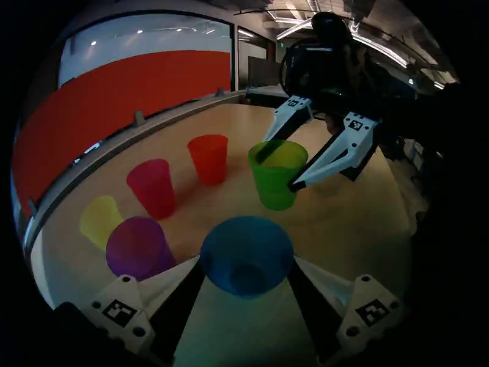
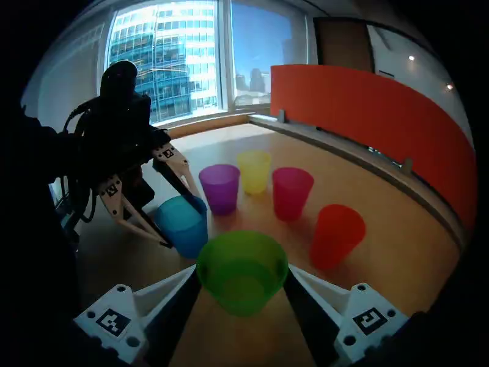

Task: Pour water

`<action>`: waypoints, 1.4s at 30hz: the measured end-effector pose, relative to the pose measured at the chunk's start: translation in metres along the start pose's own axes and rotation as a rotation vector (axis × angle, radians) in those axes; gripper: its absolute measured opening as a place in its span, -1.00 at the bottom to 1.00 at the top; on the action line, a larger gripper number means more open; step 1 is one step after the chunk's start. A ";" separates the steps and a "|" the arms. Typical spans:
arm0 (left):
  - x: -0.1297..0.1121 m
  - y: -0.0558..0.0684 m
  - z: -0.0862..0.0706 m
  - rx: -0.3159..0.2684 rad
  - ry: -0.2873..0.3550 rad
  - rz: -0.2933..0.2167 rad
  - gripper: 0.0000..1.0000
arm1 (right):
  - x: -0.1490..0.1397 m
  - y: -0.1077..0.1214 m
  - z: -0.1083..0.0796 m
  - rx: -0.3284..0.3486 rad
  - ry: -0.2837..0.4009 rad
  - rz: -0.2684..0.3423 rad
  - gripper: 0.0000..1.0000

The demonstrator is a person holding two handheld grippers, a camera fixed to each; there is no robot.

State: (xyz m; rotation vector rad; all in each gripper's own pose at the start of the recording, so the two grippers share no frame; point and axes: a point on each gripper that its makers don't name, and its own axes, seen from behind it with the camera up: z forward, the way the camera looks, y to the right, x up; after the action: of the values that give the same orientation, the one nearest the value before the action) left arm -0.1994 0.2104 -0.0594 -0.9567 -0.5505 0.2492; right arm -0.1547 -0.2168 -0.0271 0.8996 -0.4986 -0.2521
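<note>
**Pour water, early stage.** The blue cup is enclosed by the left tool, whose 2 fingers are closed against its opposite sides. The green cup is gripped in the same way by the right tool. Both cups are shown upright, mouths up. Seen from the opposite view, each appears to rest on or just above the wooden counter; contact with the surface cannot be settled. The 2 gripped cups are near each other but apart, and the tools are faced toward one another across the counter.

4 further cups are seen standing untouched in a loose arc beside them: the purple cup, the yellow cup, the pink cup and the red cup.

Whether water is contained in either gripped cup cannot be told through the tinted plastic. No stream is seen, and no spill is seen on the counter.

Progress is judged as follows. The grasps on both vessels are complete. Lifting, tilting 1 cup over the mouth of the other, the transfer itself and the setting down are judged to be left. Which cup is meant as source and which as receiver cannot be determined.
</note>
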 end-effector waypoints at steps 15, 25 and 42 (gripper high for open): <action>-0.015 0.002 -0.004 -0.005 -0.040 -0.021 0.91 | -0.019 -0.004 0.012 -0.002 -0.025 -0.004 0.81; -0.026 0.004 -0.012 0.004 -0.058 -0.045 0.92 | -0.023 -0.006 0.011 -0.008 -0.025 -0.012 0.82; -0.026 0.003 -0.034 0.051 -0.047 -0.076 0.92 | -0.034 -0.002 -0.011 -0.066 -0.026 0.004 0.99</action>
State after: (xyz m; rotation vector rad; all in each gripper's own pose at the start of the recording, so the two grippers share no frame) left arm -0.2027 0.1767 -0.0855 -0.8807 -0.6197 0.2175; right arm -0.1786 -0.1966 -0.0450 0.8318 -0.5130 -0.2753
